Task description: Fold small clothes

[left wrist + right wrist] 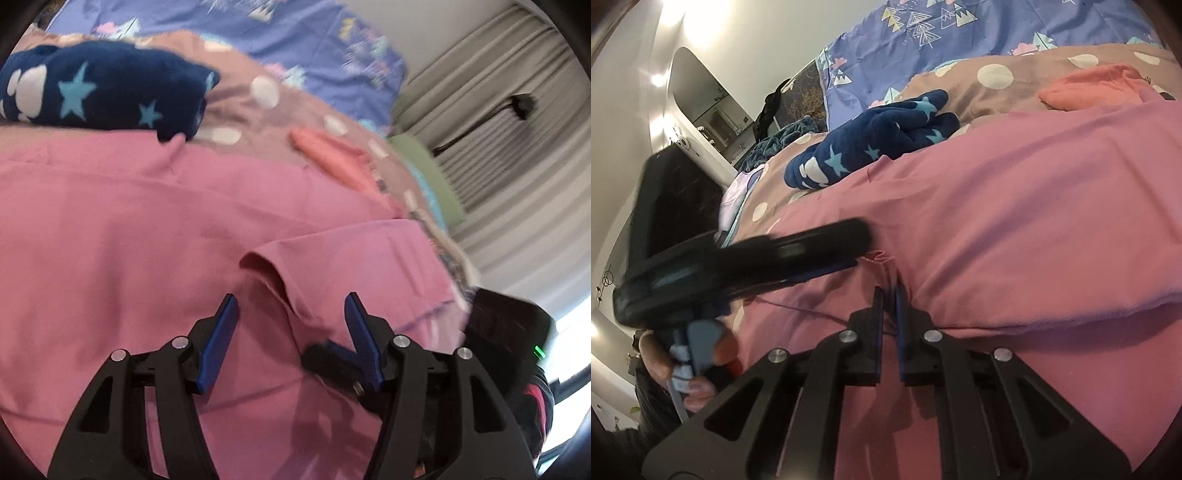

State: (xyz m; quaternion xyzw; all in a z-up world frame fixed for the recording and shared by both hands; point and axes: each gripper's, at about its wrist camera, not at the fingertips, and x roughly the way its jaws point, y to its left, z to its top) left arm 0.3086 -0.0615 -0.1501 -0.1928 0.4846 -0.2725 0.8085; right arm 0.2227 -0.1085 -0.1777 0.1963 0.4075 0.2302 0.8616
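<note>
A pink garment (pixel 147 229) lies spread on the bed and fills most of both views (pixel 1015 221). My left gripper (pixel 291 301) is open, just above a folded edge of the garment (pixel 280 273), holding nothing. My right gripper (pixel 888 291) is shut on a bunched edge of the pink garment (pixel 882 258). The left gripper also shows in the right wrist view (pixel 812 240), blurred, close to the left of that pinch. The right gripper's body shows in the left wrist view (pixel 517 332) at the lower right.
A navy star-patterned garment (pixel 99 88) lies beyond the pink one (pixel 879 133). A small coral garment (pixel 328 155) lies to the right (pixel 1097 88). The bedcover is brown with white dots (pixel 258 92); a blue patterned sheet (pixel 960 29) lies behind. Curtains (pixel 498 110) hang at right.
</note>
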